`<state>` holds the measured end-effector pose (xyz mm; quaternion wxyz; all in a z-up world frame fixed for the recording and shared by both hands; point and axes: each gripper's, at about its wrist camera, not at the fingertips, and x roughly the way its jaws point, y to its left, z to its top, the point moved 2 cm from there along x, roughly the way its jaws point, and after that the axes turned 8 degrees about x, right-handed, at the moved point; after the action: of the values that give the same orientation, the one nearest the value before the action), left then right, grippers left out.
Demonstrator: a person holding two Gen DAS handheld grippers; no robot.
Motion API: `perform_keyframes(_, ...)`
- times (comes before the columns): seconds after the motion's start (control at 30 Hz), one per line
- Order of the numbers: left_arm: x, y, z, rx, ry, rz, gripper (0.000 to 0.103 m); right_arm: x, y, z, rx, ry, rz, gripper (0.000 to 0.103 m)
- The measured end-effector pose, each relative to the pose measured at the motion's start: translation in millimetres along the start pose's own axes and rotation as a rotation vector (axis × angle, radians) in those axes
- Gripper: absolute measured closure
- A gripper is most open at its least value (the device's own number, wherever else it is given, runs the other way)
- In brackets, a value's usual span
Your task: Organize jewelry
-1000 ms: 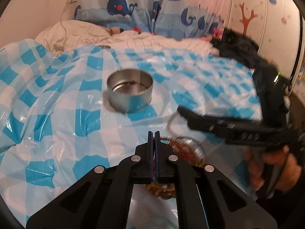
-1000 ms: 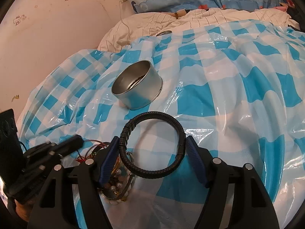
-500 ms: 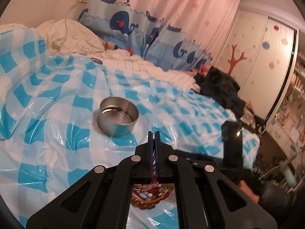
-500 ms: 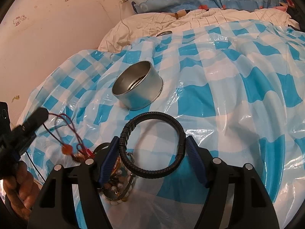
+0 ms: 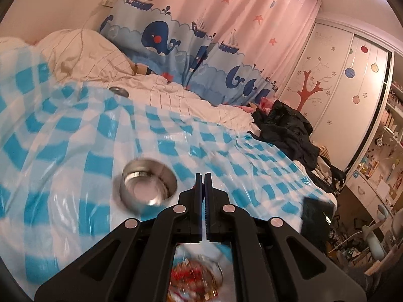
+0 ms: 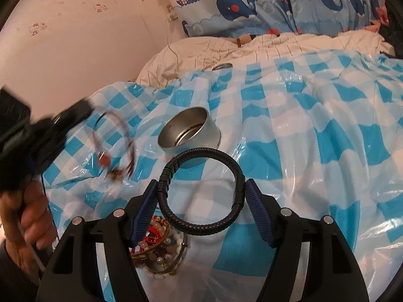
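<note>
Left gripper (image 6: pixel 87 105) is clenched on a thin red cord (image 6: pixel 118 136), which dangles blurred, with small beads at its low end, at about 9 o'clock of the tin (image 6: pixel 189 131); in the left wrist view its jaws stand pressed together, the cord itself not visible there. Right gripper (image 6: pixel 201 198) grasps a black braided bracelet (image 6: pixel 201 188) across its width, the ring held level just at 6 o'clock of the tin; remaining jewelry lies heaped in a glass dish (image 6: pixel 161 249) at 7 o'clock of the right gripper. Tin stands upright on the blue-checked plastic sheet (image 6: pixel 327 138), open and seemingly empty.

Judgement: step in hand is delivery of the cord to the tin. Recommended: bring the left gripper above the tin's centre before letting go, so the hanging end enters first and coils inside; lower until the beads are below the rim; the sheet is slick and wrinkled, so avoid nudging the tin wall. Keep the bracelet clear of the mouth until the cord is in.

Writing: no brand, label or legible text found; curtain (image 5: pixel 201 37) bears whale and boat pictures only.
</note>
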<state>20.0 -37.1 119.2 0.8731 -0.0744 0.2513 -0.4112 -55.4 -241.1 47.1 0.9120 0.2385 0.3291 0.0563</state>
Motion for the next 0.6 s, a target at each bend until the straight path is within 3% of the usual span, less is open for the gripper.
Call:
perform_keyframes(0.17,49.0,21.2,27.0,-0.003,0.038,0.034,0.102,1.6,6.9,5.4,-0.036,-0.017,-0.008,0.036)
perform_keyframes(0.3,104.3,50.7,23.9,-0.02,0.162,0.129,0.098,7.9,17.0,12.9,-0.084,-0.032,-0.011,0.036)
perform_keyframes(0.4,126.6,72.7,17.0,-0.054,0.247,0.179,0.088,17.3,22.1,19.2,-0.11,-0.028,-0.014,0.036)
perform_keyframes(0.53,106.0,88.2,21.4,-0.111,0.208,0.203,0.061,36.8,36.6,37.7,-0.162,-0.036,-0.011,0.036)
perform_keyframes(0.6,84.6,94.5,26.0,-0.141,0.171,0.229,0.055,50.1,50.4,49.4,-0.201,-0.039,-0.002,0.036)
